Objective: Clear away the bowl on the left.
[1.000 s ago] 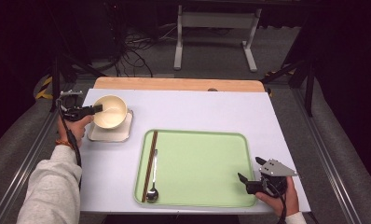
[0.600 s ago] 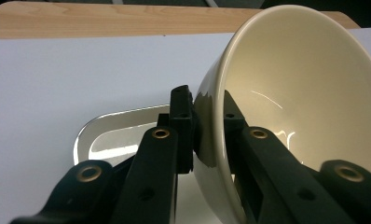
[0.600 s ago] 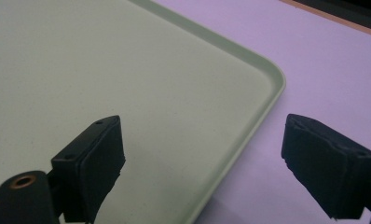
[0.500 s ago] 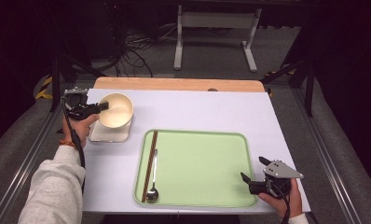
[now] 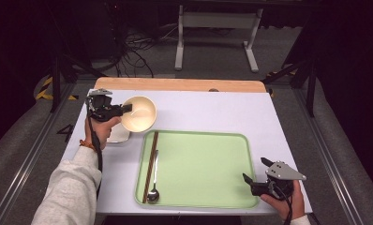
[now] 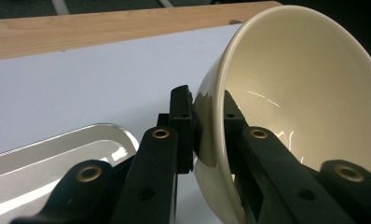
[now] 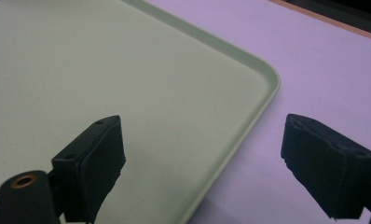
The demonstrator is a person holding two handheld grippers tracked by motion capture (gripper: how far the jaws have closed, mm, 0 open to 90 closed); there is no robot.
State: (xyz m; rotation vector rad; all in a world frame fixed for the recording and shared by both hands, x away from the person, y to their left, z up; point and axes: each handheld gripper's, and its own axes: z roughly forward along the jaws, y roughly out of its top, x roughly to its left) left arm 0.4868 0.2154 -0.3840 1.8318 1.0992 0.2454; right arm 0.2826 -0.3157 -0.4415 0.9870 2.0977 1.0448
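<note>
A cream bowl (image 5: 138, 114) hangs tilted above the white table, just past the green tray's (image 5: 198, 135) far left corner. My left gripper (image 5: 127, 108) is shut on its rim; in the left gripper view one jaw presses the outside of the bowl (image 6: 305, 84) and the other the inside, with the left gripper (image 6: 207, 112) clamping the wall. My right gripper (image 5: 254, 169) rests at the tray's near right corner, open and holding nothing. In the right gripper view the right gripper (image 7: 202, 140) straddles the tray's rim (image 7: 263, 93).
A small white dish (image 5: 119, 136) lies on the table below my left hand, also seen as the white dish (image 6: 58, 154). Brown chopsticks (image 5: 151, 164) and a metal spoon (image 5: 154, 183) lie along the tray's left side. A wooden strip (image 5: 175, 85) edges the far table side.
My left gripper has carried the bowl to the right and slightly up, off the white dish and towards the tray. The right gripper has stayed in place.
</note>
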